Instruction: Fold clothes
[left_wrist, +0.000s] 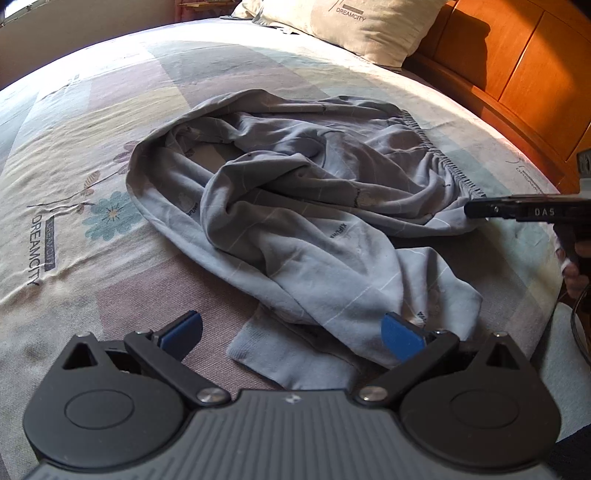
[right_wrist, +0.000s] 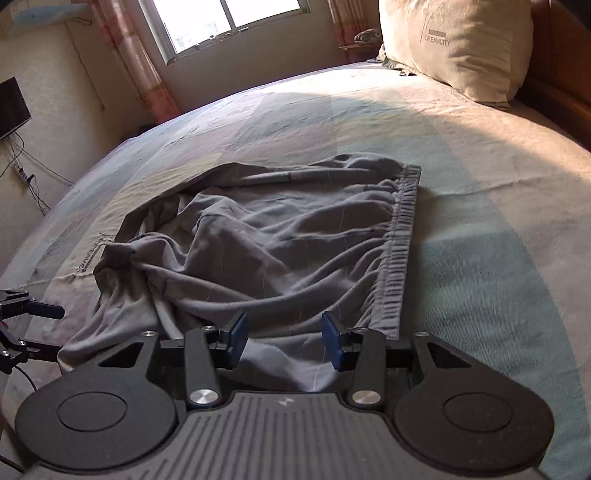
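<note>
Grey trousers lie crumpled on a bed, unfolded; spreading them comes first.

The left gripper has wide, empty jaws above a trouser leg. The right gripper, jaws half open and empty, hovers beside the waistband, which it likely needs to grasp next.

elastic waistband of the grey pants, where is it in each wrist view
Left wrist view: the elastic waistband runs diagonally along the right edge of the grey pants, right of centre, ending near the other hand-held gripper.
Right wrist view: the waistband runs top to bottom just right of centre.
Shared landmark: the DREAMCITY pillow, upper right in both.
</note>
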